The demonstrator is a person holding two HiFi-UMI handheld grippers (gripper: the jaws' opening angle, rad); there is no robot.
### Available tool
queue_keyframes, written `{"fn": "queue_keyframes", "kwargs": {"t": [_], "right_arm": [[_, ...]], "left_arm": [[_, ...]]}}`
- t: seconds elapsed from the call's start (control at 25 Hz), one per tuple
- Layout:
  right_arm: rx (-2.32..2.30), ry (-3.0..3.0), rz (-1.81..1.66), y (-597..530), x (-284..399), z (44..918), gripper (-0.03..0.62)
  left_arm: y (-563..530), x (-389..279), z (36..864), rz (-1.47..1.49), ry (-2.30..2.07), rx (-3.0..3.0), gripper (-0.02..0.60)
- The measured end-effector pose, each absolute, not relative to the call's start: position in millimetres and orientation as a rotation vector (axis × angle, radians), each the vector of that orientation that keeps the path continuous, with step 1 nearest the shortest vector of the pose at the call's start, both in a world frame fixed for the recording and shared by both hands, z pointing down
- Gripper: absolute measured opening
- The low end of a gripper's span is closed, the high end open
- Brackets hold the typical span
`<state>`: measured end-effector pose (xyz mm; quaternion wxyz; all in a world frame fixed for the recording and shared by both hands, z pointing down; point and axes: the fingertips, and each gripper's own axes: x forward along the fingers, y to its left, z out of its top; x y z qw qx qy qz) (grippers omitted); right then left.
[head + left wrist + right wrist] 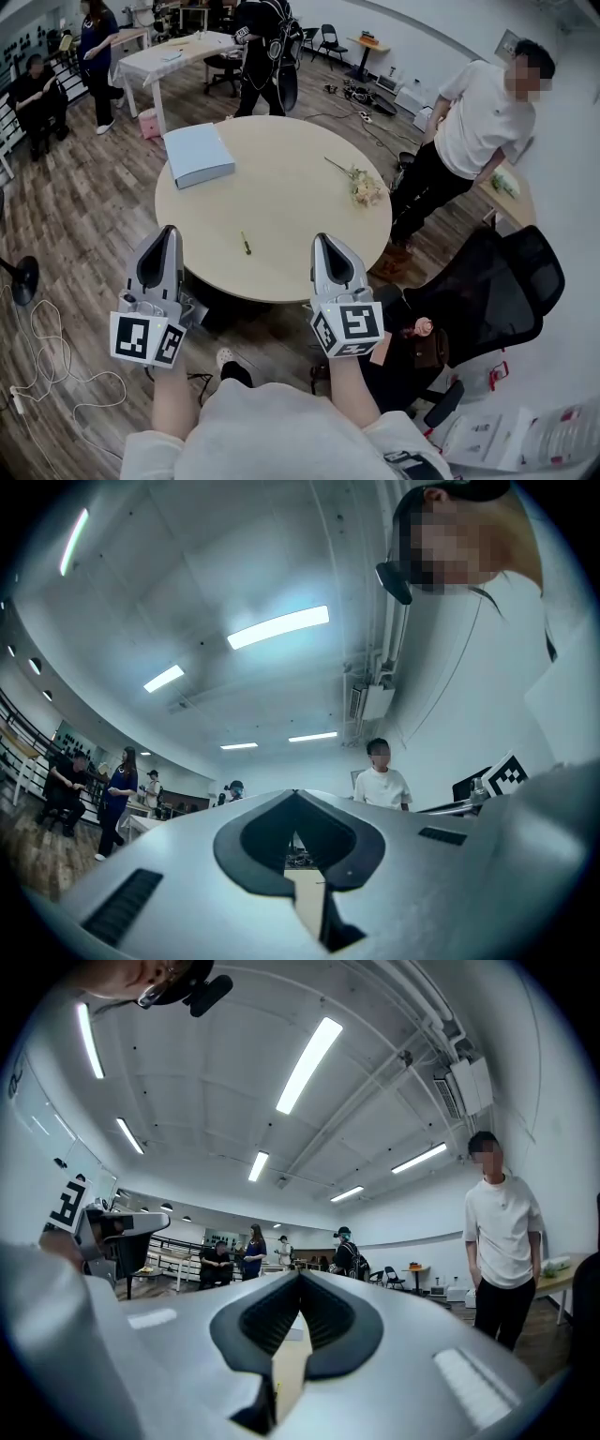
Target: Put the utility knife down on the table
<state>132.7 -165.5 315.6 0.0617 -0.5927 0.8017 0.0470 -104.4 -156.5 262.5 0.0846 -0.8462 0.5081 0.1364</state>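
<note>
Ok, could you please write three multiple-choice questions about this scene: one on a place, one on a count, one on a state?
1. Where is the small slim yellow-green utility knife?
A. in the left gripper
B. on the round beige wooden table, near its front edge
C. on the floor

2. How many things lie on the table?
A. one
B. three
C. five

3. How are the fingers of both grippers?
A. shut, with nothing in them
B. wide open
C. shut on the knife

Answers:
1 B: the knife lies on the tabletop, beyond the left gripper and the right gripper.
2 B: the knife, a flat light-blue box and a pale flower sprig.
3 A: in both gripper views the fingers meet with nothing between them.
</note>
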Motion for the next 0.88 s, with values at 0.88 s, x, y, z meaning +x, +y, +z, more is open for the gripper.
{"fn": "queue_keyframes", "kwargs": {"t": [0.88], "right_arm": [[-1.795, 2.406, 0.132, -152.4, 141.7, 314.6, 0.011]], "left_arm": [[-144.8, -95.0, 258.9, 0.423, 1.501, -2.522, 0.008]]}}
